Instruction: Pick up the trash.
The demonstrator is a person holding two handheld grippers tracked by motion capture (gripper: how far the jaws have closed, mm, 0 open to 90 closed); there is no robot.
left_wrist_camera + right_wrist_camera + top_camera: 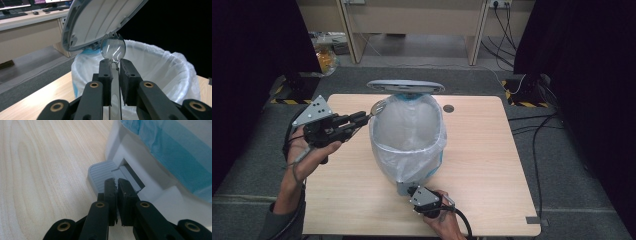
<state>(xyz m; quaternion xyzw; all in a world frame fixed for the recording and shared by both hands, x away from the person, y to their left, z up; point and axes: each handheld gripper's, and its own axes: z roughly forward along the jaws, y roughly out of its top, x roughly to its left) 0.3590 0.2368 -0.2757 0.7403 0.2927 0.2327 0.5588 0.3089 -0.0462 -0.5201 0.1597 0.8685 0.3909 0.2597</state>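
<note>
High view first: we hold the clear plastic spoon (378, 106) clamped in our left gripper (364, 117) at the left rim of the pedal bin (408, 150), beneath its raised lid (405, 85). Our right gripper (116, 182), jaws together, presses the grey pedal (100, 173) at the bin's near foot.

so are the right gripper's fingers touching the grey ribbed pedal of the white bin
Touching. In the right gripper view the shut fingers of the right gripper rest their tips on the grey ribbed pedal at the white bin's base, no gap visible.
</note>
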